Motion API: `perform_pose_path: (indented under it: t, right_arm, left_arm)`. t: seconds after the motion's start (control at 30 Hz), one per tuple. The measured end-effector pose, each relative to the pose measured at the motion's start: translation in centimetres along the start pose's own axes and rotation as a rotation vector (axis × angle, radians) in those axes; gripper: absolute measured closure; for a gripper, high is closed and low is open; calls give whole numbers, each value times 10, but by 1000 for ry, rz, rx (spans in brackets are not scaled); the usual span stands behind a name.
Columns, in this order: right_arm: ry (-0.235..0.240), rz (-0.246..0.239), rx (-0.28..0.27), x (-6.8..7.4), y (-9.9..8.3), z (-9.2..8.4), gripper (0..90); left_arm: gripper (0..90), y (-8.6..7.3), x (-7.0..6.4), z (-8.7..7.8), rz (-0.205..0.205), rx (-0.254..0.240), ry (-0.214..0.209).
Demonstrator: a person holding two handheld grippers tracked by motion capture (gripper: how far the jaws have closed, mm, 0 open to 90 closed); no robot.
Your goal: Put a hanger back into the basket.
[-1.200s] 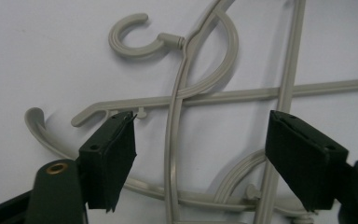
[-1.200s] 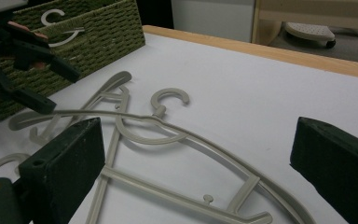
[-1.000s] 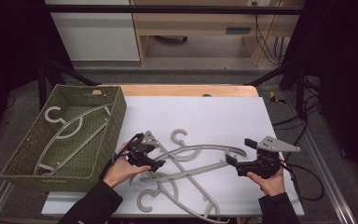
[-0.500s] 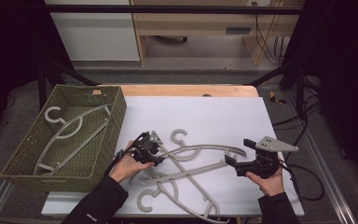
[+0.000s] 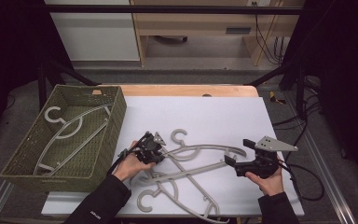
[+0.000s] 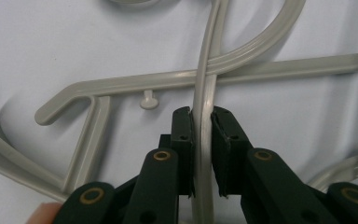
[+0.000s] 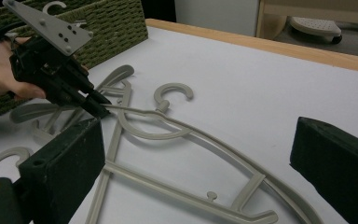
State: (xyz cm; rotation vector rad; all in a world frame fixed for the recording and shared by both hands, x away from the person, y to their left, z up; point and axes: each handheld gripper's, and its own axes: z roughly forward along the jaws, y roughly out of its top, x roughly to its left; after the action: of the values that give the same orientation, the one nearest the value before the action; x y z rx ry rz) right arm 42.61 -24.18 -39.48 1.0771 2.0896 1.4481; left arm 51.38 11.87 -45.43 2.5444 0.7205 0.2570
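A white table [image 5: 200, 112] carried a green woven basket [image 5: 100, 154] at its left, with one pale grey hanger [image 5: 70, 133] lying inside it. On the bare surface to the right of the basket lay a loose heap of grey plastic hangers [image 5: 186, 172] (slim ribbed arms, open round hooks, small pegs on the crossbars), crossing one another near the front edge. The hook [image 5: 179, 136] of the farthest one pointed away from the person.

The left gripper [image 5: 154, 150] sat at the left end of that heap, just right of the basket. In the left gripper view its two black jaws were closed against either side of one thin hanger arm [image 6: 204, 135], pads touching it. The right gripper [image 5: 235, 153] was held at the right end of the pile, near the tip of a long curved arm; its jaws stood wide apart with nothing between them, as the right gripper view showed.
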Motion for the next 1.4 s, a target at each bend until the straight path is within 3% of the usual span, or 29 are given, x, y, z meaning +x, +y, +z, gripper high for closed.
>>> perform_pose_path:
  t: [0.3, 0.5, 0.8, 0.93, 1.4]
  right_arm:
    - [-1, 9, 2, -1, -1, 1, 35]
    - [-1, 7, 0, -2, -1, -1, 38]
    - [0, 11, 6, 0, -1, 1, 39]
    - [-2, 6, 0, -1, -1, -1, 38]
    - [-12, 16, -13, -3, 0, -5, 36]
  left_arm:
    - [813, -1, -8, -4, 38, 16, 1]
    - [816, -6, -14, -14, 32, -22, -15]
    - [817, -13, -21, -33, 13, -99, -9]
    - [818, -16, -23, -43, -17, -139, -6]
    - [817, -22, -20, -78, -77, -218, 82]
